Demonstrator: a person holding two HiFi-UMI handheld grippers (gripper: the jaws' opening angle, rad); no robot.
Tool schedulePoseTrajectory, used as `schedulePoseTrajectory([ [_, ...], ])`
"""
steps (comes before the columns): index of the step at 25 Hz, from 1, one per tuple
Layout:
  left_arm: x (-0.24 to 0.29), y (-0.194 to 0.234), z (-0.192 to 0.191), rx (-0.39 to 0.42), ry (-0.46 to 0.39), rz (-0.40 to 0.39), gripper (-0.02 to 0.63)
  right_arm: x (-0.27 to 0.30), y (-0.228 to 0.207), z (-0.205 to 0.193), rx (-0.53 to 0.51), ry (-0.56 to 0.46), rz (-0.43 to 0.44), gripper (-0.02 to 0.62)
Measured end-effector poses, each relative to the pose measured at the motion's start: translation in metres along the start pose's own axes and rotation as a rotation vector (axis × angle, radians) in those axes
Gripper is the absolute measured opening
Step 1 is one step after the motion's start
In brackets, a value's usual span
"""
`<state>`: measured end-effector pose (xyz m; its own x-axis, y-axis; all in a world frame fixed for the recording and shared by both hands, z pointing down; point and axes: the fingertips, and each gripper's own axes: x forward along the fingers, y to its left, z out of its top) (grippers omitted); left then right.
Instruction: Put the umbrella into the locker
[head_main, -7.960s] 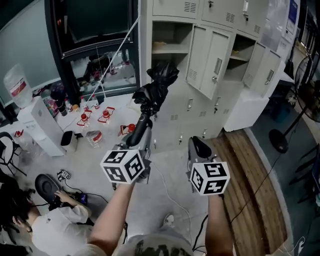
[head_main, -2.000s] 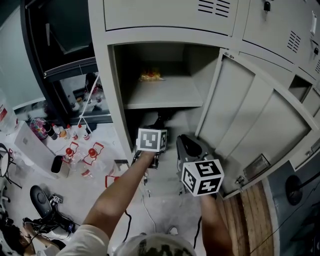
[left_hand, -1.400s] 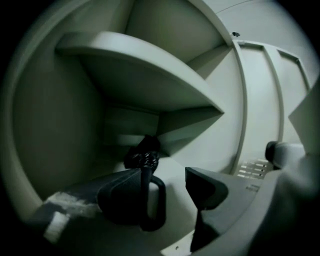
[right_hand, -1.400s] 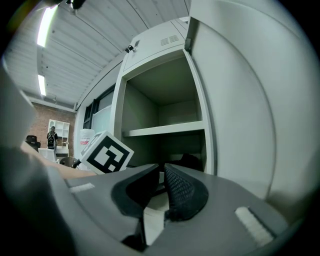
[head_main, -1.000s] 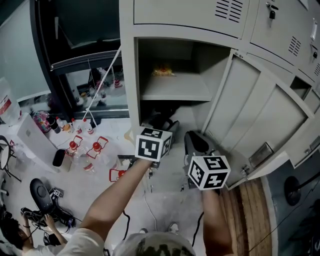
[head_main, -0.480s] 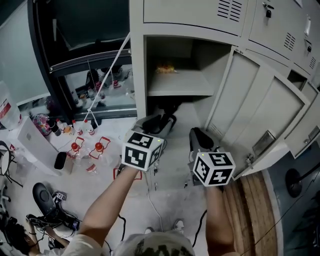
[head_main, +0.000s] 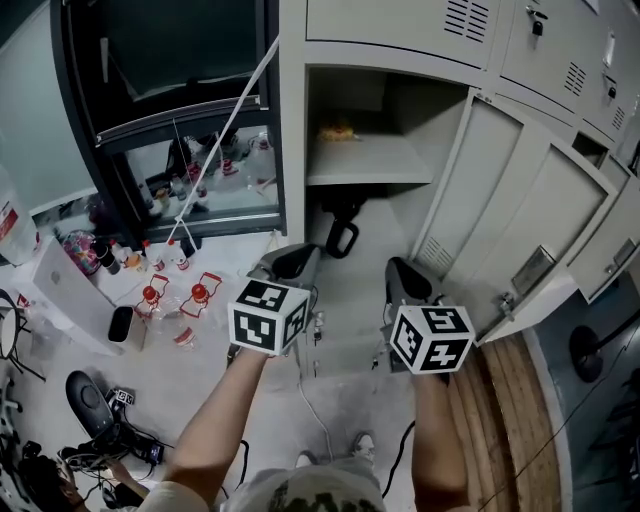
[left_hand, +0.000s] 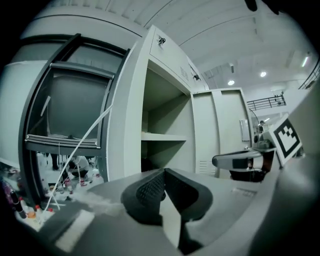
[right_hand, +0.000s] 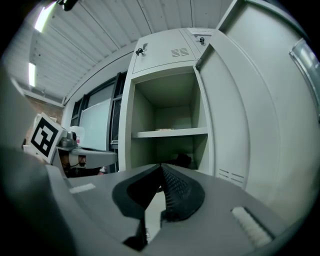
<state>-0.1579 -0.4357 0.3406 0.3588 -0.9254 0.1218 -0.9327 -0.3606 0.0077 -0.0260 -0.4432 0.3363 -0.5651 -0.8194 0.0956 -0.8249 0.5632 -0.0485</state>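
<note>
Under the locker (head_main: 293, 120) shelf (head_main: 365, 160) at 12 o'clock: bunched black umbrella (head_main: 340, 214), loop poking out; left gripper (head_main: 288, 262) and right gripper (head_main: 404, 277) both clenched, empty.

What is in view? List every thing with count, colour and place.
locker: one, grey, straight ahead, door swung open to the right
shelf: one, grey, inside the locker
umbrella: one, black, in the locker below the shelf
small item: one, yellowish, on the shelf
bottles: several, red-capped, on the floor at left
left gripper: one, grey, jaws shut, nothing held
right gripper: one, grey, jaws shut, nothing held
</note>
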Motion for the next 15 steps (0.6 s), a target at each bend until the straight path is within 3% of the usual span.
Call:
schedulePoseTrajectory([
  [15, -0.002, 0.003, -0.015, 0.025, 0.035, 0.001, 0.006, -0.012, 0.0, 0.003, -0.027, 0.003, -0.038, -0.002],
])
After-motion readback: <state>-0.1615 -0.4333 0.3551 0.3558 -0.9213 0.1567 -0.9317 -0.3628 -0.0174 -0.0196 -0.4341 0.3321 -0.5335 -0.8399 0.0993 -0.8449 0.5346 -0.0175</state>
